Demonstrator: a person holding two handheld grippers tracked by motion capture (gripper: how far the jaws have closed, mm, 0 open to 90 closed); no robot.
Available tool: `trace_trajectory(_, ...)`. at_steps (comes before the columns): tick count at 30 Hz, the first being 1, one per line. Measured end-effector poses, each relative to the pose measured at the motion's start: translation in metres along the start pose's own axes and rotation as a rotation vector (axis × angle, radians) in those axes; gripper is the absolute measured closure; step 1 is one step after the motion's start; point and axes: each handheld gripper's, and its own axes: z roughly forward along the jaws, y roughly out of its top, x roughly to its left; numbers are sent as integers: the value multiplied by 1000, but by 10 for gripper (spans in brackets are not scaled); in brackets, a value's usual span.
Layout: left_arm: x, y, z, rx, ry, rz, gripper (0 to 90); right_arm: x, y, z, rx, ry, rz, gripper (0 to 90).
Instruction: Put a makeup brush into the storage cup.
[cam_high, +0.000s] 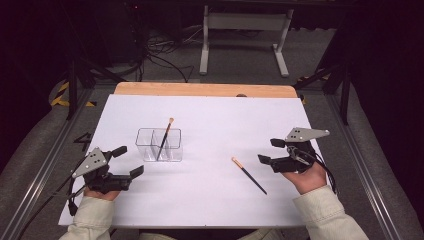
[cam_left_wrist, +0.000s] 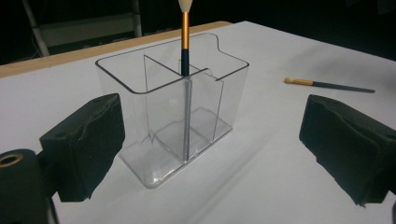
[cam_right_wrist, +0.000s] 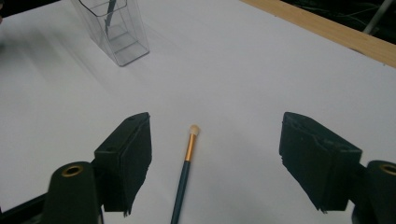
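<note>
A clear plastic organiser (cam_high: 172, 148) with several compartments stands left of the middle of the white sheet. A dark-handled brush (cam_high: 165, 136) with a gold band leans in it, tip up. A second brush (cam_high: 248, 175) lies flat on the sheet to the right. My left gripper (cam_high: 128, 161) is open, just left of the organiser (cam_left_wrist: 140, 88), which sits ahead of its jaws with the standing brush (cam_left_wrist: 185, 42) inside. My right gripper (cam_high: 270, 151) hovers open to the right of the lying brush (cam_right_wrist: 187, 172), which lies on the sheet below the gap, nearer the left jaw and untouched.
The white sheet (cam_high: 210, 115) covers a wooden table (cam_high: 200, 89) whose far edge shows as a bare strip. Metal rails run along both sides. A white frame stand (cam_high: 245, 30) and cables lie on the floor beyond the table.
</note>
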Motion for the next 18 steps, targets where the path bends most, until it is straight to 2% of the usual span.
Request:
trace_trajectory(5,1,-2,1,-2,-14,-6,70,0,7,2,52,-8,0,272)
trace_trajectory(14,5,-3,1,-14,-11,-30,70,1,17,9,137,-10,2,308)
trace_trajectory(18,4,-3,0,-12,-11,-27,70,2,22,14,199,1,8,330)
